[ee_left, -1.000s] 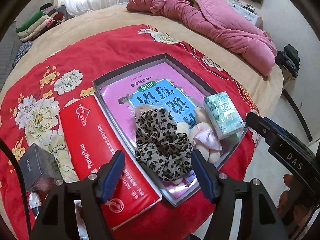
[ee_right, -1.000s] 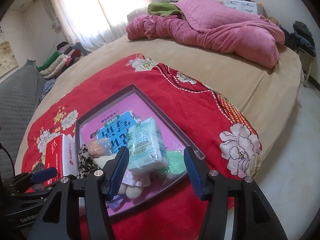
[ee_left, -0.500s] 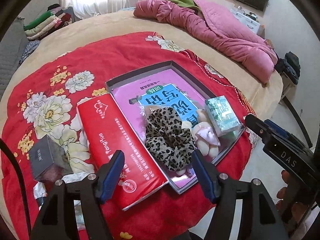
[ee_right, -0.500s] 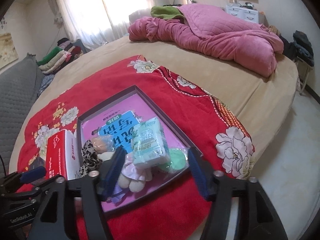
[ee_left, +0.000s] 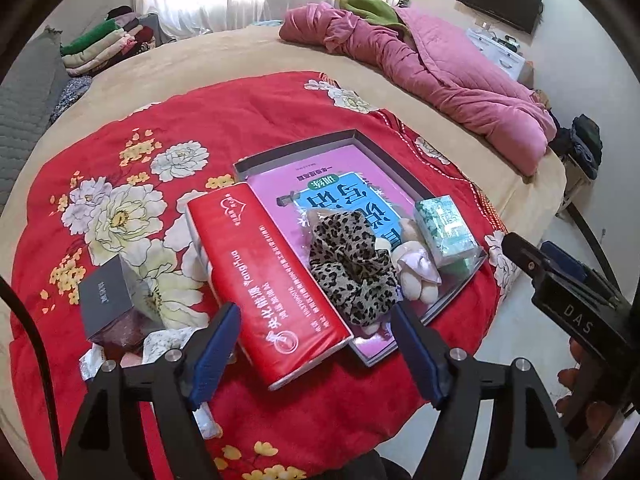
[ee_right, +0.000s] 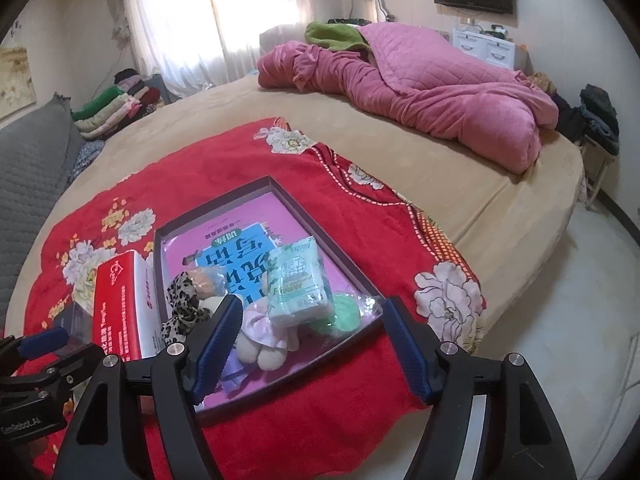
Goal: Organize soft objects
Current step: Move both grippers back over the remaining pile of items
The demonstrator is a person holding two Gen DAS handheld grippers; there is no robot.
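Left wrist view: left gripper (ee_left: 316, 348) and right gripper (ee_right: 310, 342) hover empty, jaws widening. Leopard scrunchie (ee_left: 352, 264) lies in the tray (ee_left: 296, 152) beside a "Flower" tissue pack (ee_right: 298, 292); "DAS" marks the other tool.

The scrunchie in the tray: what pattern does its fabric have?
Leopard print, dark spots on tan; the scrunchie shows best in the left wrist view.

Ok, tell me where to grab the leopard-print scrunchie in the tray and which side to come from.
Take the leopard-print scrunchie across its near, bunched loop, coming from above and from the tray's open near edge. The fabric piles highest there, so the pads likely get a thick fold. Its far end overlaps a wrapped item and the plush toy crowds its right, so a near-side approach looks clearest.
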